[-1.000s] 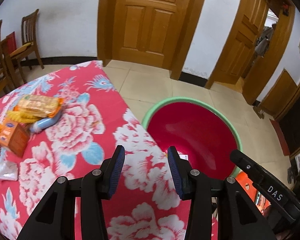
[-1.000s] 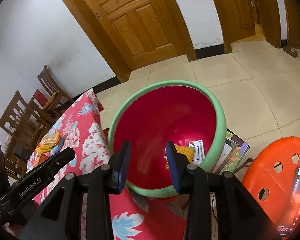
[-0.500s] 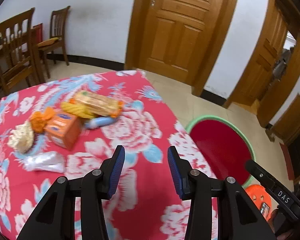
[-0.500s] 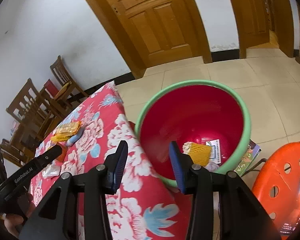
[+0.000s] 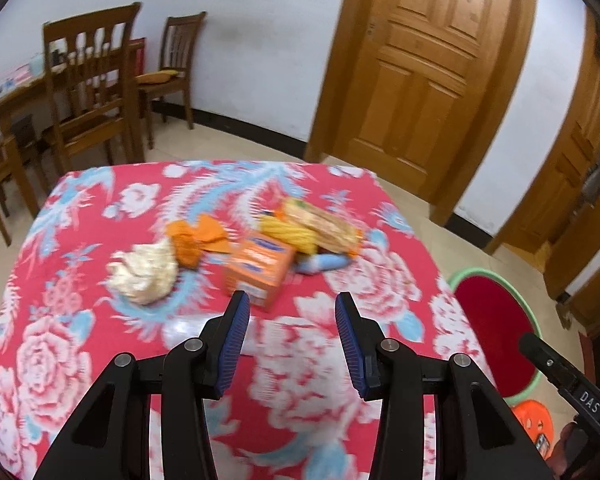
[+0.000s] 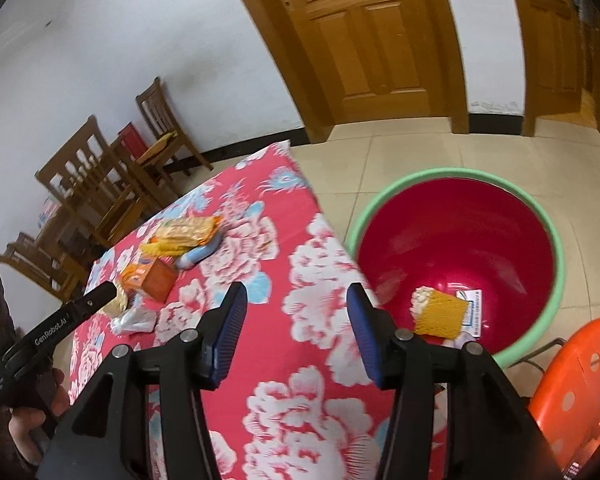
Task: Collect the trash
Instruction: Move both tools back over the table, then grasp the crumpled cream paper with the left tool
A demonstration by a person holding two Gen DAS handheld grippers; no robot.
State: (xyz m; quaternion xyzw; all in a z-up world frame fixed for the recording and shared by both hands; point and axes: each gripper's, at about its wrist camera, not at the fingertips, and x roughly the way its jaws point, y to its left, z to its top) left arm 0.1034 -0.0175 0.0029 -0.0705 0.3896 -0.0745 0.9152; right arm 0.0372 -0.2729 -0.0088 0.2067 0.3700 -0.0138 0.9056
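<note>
Hovering: L gripper (image 5: 288, 336) over boxy carton (image 5: 259, 268).

Left gripper (image 5: 288, 332) swung from bin (image 5: 496, 320) toward trash (fingers apart).

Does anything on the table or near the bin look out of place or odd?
Nothing is spilled or broken. Trash lies in a loose cluster on the table: an orange box, a white wad, wrappers. The bin stands upright beside the table, holding a yellow piece and a paper.
</note>
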